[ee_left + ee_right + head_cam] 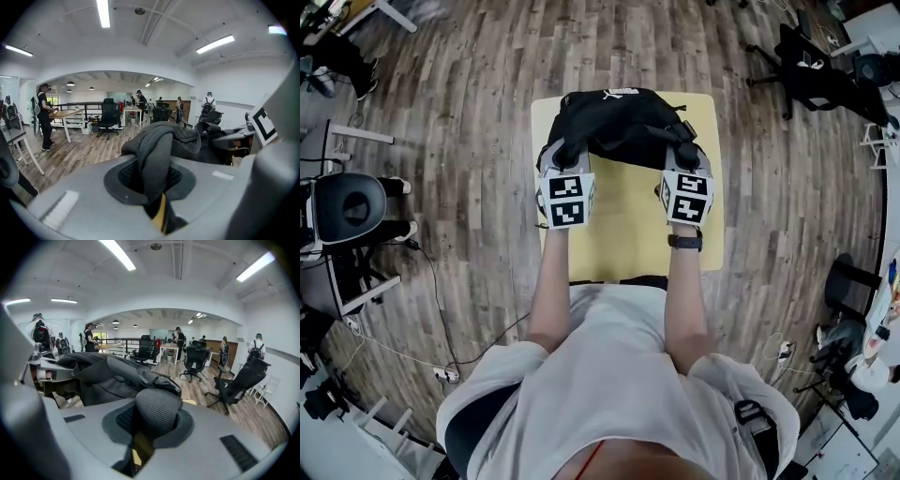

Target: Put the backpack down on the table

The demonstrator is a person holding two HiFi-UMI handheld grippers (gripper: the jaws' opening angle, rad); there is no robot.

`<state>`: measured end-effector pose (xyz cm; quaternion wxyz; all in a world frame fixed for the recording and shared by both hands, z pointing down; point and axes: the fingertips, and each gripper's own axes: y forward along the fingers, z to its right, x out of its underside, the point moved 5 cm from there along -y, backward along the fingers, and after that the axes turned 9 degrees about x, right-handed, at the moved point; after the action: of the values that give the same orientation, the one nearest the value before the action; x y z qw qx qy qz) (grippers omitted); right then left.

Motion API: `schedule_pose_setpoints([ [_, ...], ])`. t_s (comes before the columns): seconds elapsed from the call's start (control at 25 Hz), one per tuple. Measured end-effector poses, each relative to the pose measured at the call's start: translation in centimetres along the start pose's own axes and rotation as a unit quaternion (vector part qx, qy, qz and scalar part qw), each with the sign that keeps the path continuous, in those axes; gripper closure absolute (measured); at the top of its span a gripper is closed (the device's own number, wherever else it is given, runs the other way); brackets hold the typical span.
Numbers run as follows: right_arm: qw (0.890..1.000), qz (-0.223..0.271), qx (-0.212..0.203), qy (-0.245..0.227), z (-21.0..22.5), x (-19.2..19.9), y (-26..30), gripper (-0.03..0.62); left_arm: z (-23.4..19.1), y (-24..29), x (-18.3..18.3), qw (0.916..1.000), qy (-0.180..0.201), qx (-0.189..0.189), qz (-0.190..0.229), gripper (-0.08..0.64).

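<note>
**Two grippers hold a black backpack over a yellow worktop**

In the head view, the black backpack (619, 122) is at upper centre, over the far end of the yellow worktop (623, 230). It is unclear whether it rests there. The left gripper (566, 153) and the right gripper (685, 152) each have narrow jaws clamped on a padded strap (154, 161) of the backpack.

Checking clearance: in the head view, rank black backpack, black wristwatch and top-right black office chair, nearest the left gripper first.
1. Black backpack, gripped by the left gripper, just ahead.
2. Black wristwatch, behind the right gripper.
3. Black office chair, far off, upper right.
</note>
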<state>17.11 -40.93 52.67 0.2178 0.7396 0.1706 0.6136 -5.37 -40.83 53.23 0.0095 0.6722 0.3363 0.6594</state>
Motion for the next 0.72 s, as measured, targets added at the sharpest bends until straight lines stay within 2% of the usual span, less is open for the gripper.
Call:
schedule_pose_setpoints([
  [0.48, 0.998, -0.052, -0.019, -0.003, 0.3, 4.7, 6.4, 0.543, -1.2, 5.8, 5.4, 0.998, -0.029, -0.007, -0.055, 0.508],
  [0.72, 0.998, -0.067, -0.02, -0.001, -0.2, 6.6, 8.5, 0.543, -2.0, 7.9, 7.3, 0.9972, -0.032, -0.007, -0.067, 0.508],
])
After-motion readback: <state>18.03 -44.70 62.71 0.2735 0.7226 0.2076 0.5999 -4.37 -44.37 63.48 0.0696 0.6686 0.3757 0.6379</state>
